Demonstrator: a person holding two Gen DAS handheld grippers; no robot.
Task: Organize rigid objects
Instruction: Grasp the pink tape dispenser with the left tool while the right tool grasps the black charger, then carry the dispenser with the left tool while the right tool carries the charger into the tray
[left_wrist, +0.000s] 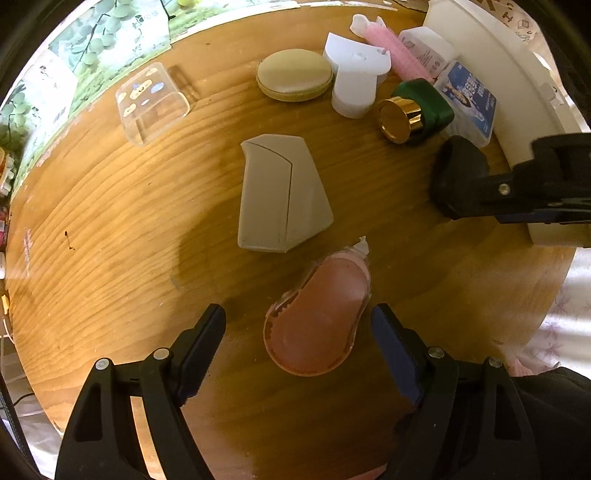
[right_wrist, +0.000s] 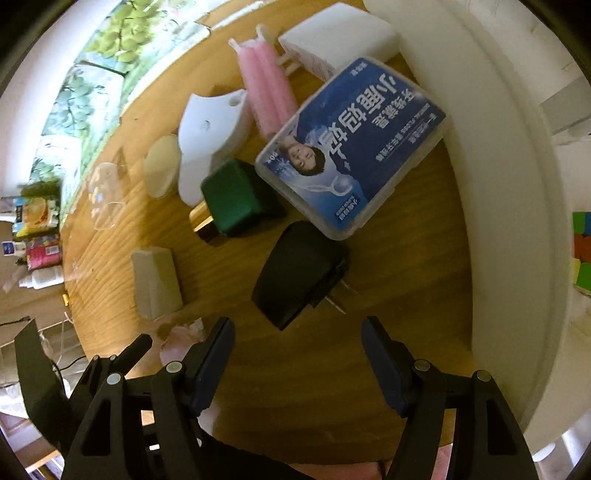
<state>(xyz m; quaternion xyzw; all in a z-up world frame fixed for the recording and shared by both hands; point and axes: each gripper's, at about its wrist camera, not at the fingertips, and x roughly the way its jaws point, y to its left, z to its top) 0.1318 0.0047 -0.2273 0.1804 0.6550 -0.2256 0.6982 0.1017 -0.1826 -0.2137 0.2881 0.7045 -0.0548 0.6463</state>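
Left wrist view, looking straight down: the left gripper (left_wrist: 298, 334) hangs with its jaws wide apart, and a pink correction-tape dispenser (left_wrist: 317, 314) lies flat between them, neither pad touching it. It is a rounded, translucent shell with toothed wheels showing inside and a white tip toward the middle of the table (left_wrist: 110, 221). Just beyond it sits a matte grey case (left_wrist: 280, 192), angular, with a seam across its lid. Further on, a round beige puff (left_wrist: 293, 75), a smooth white plastic holder (left_wrist: 356, 79), a green bottle (left_wrist: 424, 101) with a shiny gold cap on its side, ribbed pink tubes (left_wrist: 391, 51) and a clear acrylic stand (left_wrist: 151, 103), well apart to the left.

Right wrist view now: the right gripper (right_wrist: 297, 354) also stands open, nothing between the pads. Just ahead of it lies a black plug (right_wrist: 299, 273), matte, rounded, two metal prongs pointing toward the white tub (right_wrist: 498, 184). Touching its far end is a clear floss box (right_wrist: 351, 147) with a blue printed label, tilted against the green bottle. The plug is crowded on that side by box and bottle; the side facing the gripper is free.

The table is round, varnished wood with strong grain, glare on it. The curved white tub wall runs along the right; a coloured cube (right_wrist: 581, 254) shows past it. A grape-print carton (right_wrist: 85, 96) lines the far edge, small packets (right_wrist: 35, 221) beyond it.
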